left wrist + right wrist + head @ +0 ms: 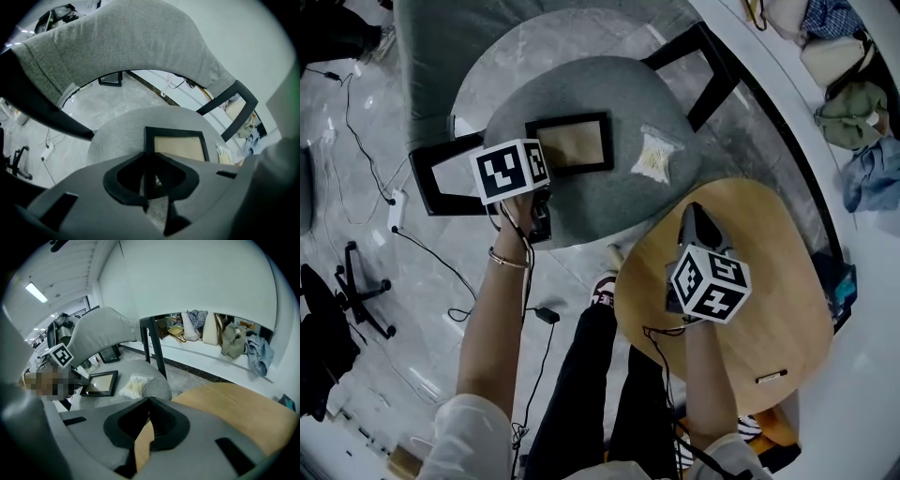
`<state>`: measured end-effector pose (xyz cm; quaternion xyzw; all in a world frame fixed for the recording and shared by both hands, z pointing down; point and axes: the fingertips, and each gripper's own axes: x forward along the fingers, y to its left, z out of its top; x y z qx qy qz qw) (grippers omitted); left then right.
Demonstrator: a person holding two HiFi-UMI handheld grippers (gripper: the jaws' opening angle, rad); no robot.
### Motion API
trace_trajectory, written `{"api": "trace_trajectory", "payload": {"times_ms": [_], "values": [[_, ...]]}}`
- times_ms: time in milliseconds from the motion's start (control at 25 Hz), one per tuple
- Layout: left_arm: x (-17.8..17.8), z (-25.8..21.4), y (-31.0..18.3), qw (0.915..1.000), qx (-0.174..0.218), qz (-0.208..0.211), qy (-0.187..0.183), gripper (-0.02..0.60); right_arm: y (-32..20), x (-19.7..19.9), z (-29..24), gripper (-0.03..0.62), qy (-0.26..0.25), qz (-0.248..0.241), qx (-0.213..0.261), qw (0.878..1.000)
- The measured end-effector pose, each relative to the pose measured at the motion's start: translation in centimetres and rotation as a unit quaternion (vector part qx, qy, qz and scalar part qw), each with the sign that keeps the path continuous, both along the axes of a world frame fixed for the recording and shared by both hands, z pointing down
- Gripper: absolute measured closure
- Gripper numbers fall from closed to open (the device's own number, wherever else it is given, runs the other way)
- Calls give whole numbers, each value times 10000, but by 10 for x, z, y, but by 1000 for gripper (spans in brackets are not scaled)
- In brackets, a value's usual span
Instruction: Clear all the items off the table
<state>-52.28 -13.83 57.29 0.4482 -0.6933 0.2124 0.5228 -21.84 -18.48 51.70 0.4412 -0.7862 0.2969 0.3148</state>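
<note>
A black picture frame (575, 143) (178, 146) (101, 383) lies on the grey chair seat (609, 206). To its right on the seat lies a clear pack of cotton swabs (656, 155) (133, 386). My left gripper (149, 159) is shut on the frame's near left corner; in the head view its marker cube hides the jaws. My right gripper (694, 216) (149, 401) hovers over the far edge of the round wooden table (778, 281), shut with nothing in it.
Black chair arms (441, 183) flank the seat, and the grey backrest (140, 42) rises behind it. Clothes and bags (853, 112) line the ledge on the right. Cables (356, 141) and an office chair base (356, 295) lie on the floor to the left. A small pale strip (772, 377) sits at the table's near edge.
</note>
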Motion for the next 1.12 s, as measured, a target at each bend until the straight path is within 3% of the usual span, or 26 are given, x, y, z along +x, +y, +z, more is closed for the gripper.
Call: {"api": "trace_trajectory", "payload": {"times_ms": [240,640,880,1120], "values": [[0,-7,4,9997,85,-185,-166,505,-1,11,-3,569,-11,74,25,10000],[24,-33,17,9966,177,357,-715,503,9,35,-11,569,2,196,78,9998],[61,-52,26,9955,365,596,-643,505,25,55,-27,569,-27,338,136,9993],[131,-84,46,9929,603,933,-433,505,54,88,-58,569,-100,469,197,9987]]}}
